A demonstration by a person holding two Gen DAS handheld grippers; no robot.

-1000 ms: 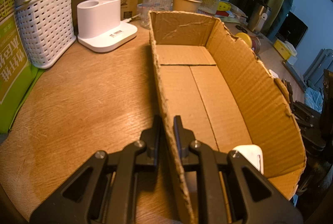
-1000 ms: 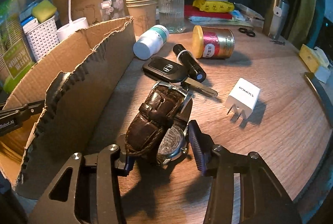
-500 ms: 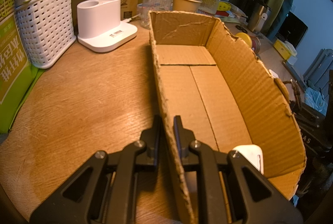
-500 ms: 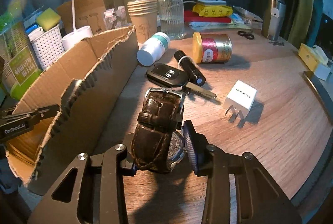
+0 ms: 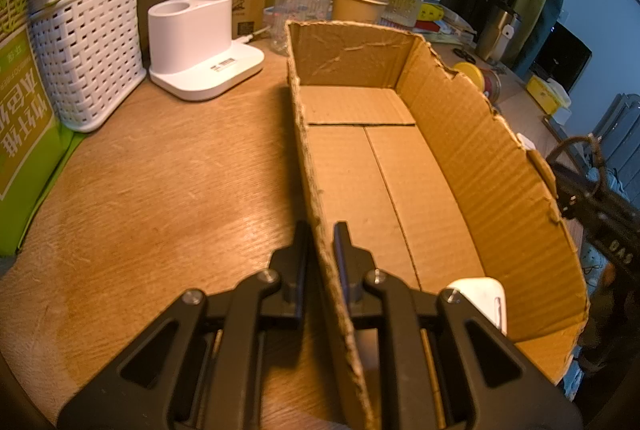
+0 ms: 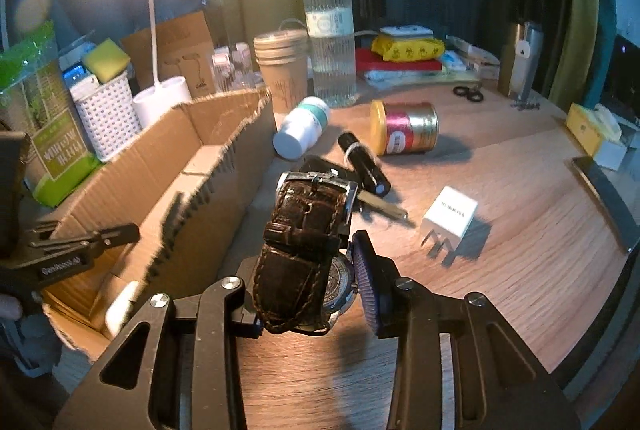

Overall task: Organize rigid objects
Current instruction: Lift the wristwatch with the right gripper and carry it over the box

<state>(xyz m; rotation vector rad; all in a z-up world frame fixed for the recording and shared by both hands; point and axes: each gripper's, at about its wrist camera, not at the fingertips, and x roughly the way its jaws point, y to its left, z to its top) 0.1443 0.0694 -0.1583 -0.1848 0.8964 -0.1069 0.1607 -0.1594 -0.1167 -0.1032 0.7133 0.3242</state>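
A: Right gripper [image 6: 308, 290] clamped on the brown leather-strap watch [image 6: 308, 230], clear of the table. Cardboard box [image 6: 224, 166] sits to its left.

B: Left gripper [image 5: 320, 250] pinches the box's near wall, steadying it. Carry the watch over the ragged rim, lower it beside the white item [image 5: 484, 294], then release; avoid snagging the strap.

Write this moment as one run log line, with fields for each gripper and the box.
left gripper: shut on cardboard box wall | right gripper: shut on brown leather watch, lifted beside box | box: white object in near corner
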